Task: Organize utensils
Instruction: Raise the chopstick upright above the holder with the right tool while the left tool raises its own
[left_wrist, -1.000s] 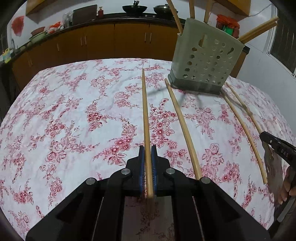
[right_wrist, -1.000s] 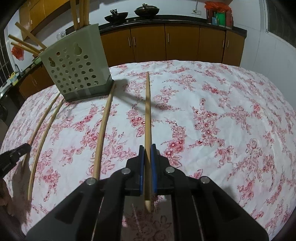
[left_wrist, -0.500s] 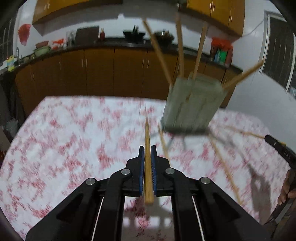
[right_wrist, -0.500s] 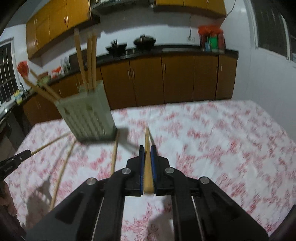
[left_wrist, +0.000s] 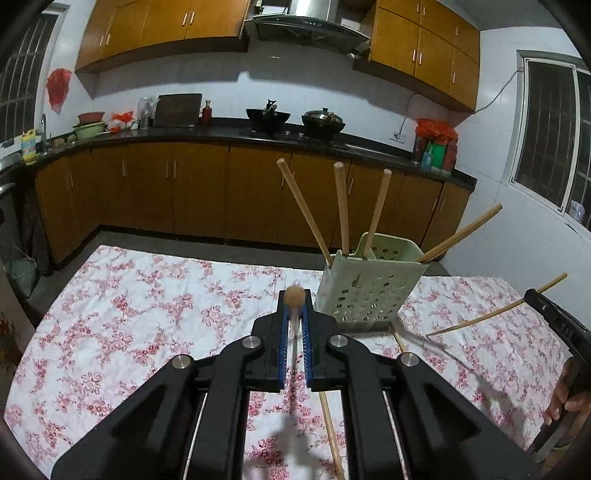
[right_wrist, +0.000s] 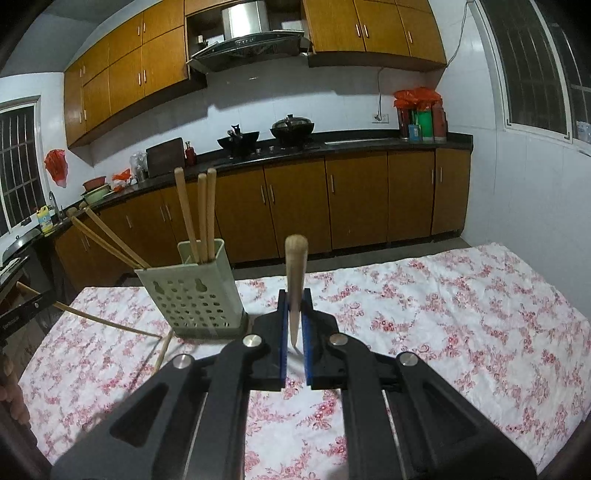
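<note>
A pale green perforated holder (left_wrist: 365, 288) stands on the floral cloth with several wooden chopsticks in it; it also shows in the right wrist view (right_wrist: 195, 291). My left gripper (left_wrist: 294, 310) is shut on a chopstick (left_wrist: 294, 296) that points away from the camera, lifted above the table left of the holder. My right gripper (right_wrist: 295, 314) is shut on another chopstick (right_wrist: 295, 273), tilted upward, right of the holder. The chopstick held by the right gripper also shows in the left wrist view (left_wrist: 495, 314). A loose chopstick (left_wrist: 330, 428) lies on the cloth.
The table carries a white cloth with red flowers (right_wrist: 443, 314). Brown kitchen cabinets and a dark counter (left_wrist: 184, 184) with woks lie beyond the table's far edge. A loose chopstick (right_wrist: 162, 350) lies by the holder's base in the right wrist view.
Both grippers have lifted their chopsticks off the cloth and tipped upward, so the views now look across the table at the kitchen. The holder now sits lower in both views.
</note>
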